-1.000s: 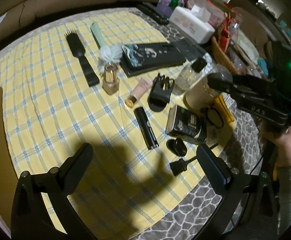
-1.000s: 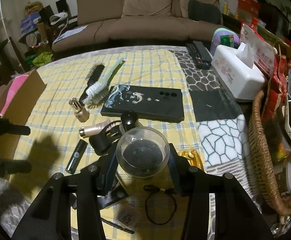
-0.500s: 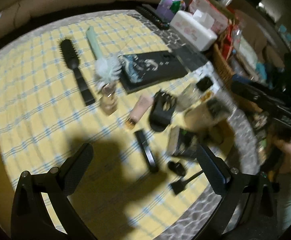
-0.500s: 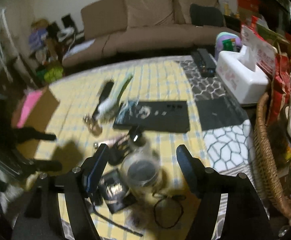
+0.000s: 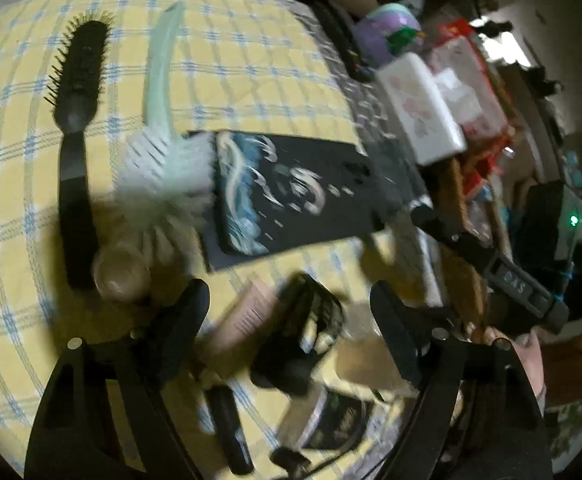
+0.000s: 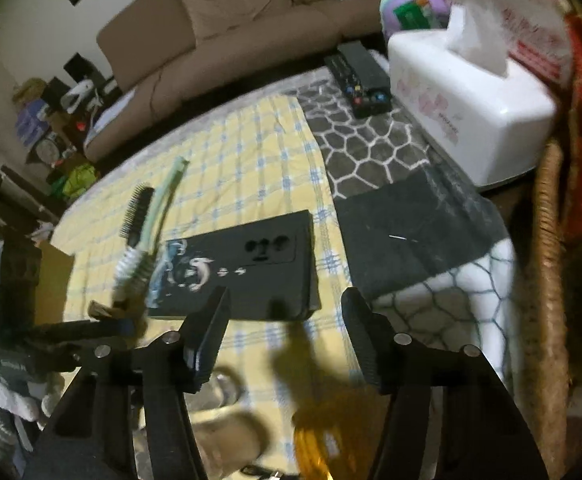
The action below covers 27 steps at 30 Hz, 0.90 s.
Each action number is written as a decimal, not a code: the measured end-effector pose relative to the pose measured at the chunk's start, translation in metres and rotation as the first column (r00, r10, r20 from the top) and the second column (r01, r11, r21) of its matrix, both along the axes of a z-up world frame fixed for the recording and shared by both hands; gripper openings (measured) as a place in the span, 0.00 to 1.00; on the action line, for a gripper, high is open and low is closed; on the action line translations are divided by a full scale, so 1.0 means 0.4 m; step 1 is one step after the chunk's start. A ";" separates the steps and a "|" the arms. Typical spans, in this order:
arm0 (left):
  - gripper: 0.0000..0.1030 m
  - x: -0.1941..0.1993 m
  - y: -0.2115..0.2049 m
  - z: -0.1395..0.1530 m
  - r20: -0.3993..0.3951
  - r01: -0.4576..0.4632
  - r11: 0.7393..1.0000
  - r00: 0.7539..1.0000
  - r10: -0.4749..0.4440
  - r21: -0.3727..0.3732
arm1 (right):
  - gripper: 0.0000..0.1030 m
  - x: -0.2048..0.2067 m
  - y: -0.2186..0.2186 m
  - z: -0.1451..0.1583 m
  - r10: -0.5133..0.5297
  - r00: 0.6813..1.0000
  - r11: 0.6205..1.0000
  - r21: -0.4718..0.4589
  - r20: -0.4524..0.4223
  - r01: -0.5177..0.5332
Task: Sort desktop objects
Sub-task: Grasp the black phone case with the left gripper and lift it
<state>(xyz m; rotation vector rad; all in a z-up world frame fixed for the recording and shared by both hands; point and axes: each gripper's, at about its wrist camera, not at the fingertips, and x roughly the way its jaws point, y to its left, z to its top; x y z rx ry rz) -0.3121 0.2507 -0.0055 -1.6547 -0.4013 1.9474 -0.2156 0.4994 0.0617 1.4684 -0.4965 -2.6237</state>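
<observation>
Small objects lie on a yellow checked cloth (image 5: 219, 56). My left gripper (image 5: 291, 320) is open, low over a black claw clip (image 5: 303, 332) and a pink tube (image 5: 247, 316), which sit between its fingers. A gold-capped bottle (image 5: 121, 268), a black hairbrush (image 5: 77, 92), a mint bottle brush (image 5: 159, 152) and a black phone case (image 5: 291, 196) lie beyond. My right gripper (image 6: 287, 332) is open and empty, above the near edge of the phone case (image 6: 251, 276). A beige jar (image 6: 227, 440) lies blurred below it.
A white tissue box (image 6: 463, 104), remotes (image 6: 359, 76) and a wicker basket (image 6: 551, 300) stand at the right. A cardboard box (image 6: 53, 280) is at the left edge. A yellow clip (image 6: 327, 440) and a black tube (image 5: 231, 428) lie near the front. A sofa (image 6: 231, 32) is behind.
My right gripper opened off the beige jar and lifted forward over the phone case. My left gripper dropped and moved forward to straddle the claw clip and pink tube.
</observation>
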 end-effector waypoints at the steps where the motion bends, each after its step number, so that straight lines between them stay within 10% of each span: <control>1: 0.80 -0.008 0.000 -0.005 -0.001 -0.014 1.000 1.000 0.014 -0.003 | 0.58 -0.011 -0.002 -0.012 0.008 1.000 1.000 0.003 0.009 -0.008; 27: 0.85 -0.052 0.077 0.006 -0.050 -0.031 0.997 0.998 0.028 -0.072 | 0.56 -0.069 -0.028 -0.030 0.056 0.998 0.998 -0.003 0.029 -0.056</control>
